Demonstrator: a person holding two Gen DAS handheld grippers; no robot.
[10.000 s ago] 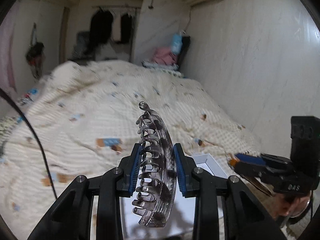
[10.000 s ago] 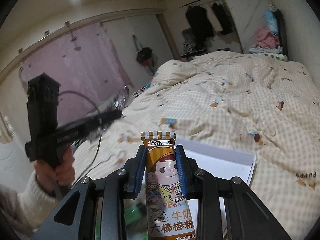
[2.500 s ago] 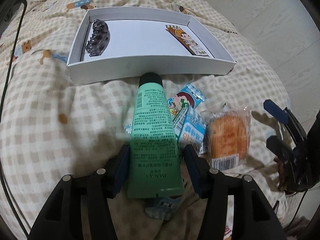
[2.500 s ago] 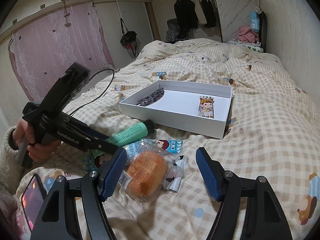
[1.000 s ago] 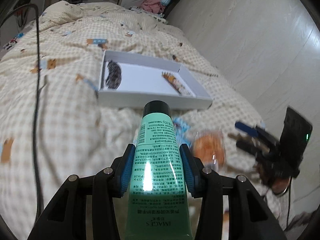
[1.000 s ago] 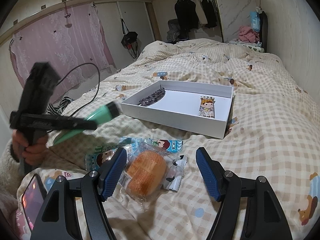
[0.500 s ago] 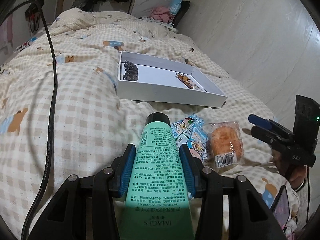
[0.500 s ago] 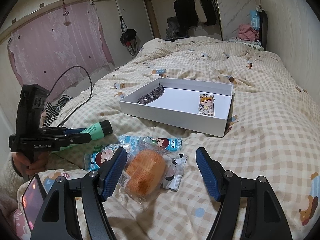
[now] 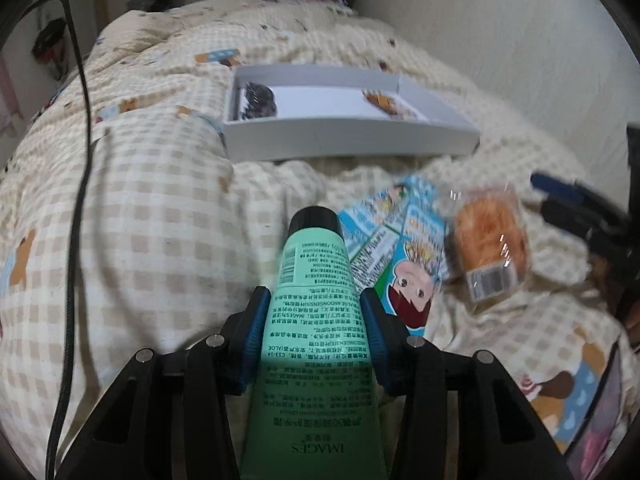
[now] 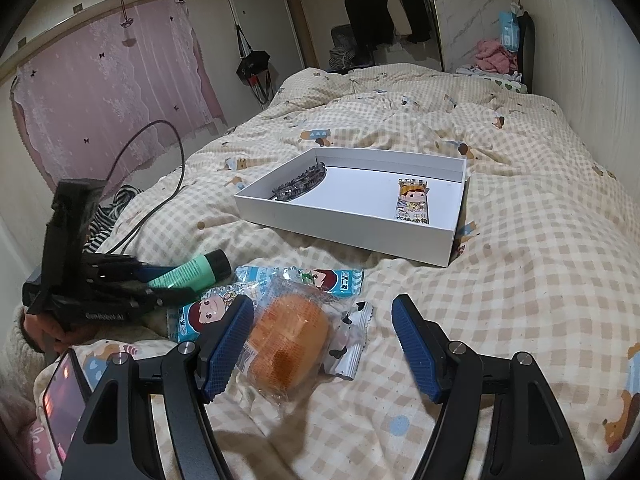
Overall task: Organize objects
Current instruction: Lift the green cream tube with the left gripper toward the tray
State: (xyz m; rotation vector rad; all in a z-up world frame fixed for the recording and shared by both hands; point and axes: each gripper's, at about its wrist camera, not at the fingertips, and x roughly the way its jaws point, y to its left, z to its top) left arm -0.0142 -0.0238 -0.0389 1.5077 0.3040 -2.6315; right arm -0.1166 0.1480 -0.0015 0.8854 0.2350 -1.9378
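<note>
My left gripper is shut on a green tube with a black cap, held low over the quilt beside two blue snack packets. In the right wrist view the same tube sticks out of the left gripper at the left. My right gripper stands open just above a wrapped bun, not touching it. Farther back, the white box holds a dark hair claw and a candy bar.
A small cow-patterned packet lies against the bun. A phone rests at the near left, and a black cable loops over the quilt left of the box. A wall runs along the bed's right side.
The left gripper has come down with the green tube, from raised in the air to close over the quilt by the blue packets. The right gripper has stayed still.
</note>
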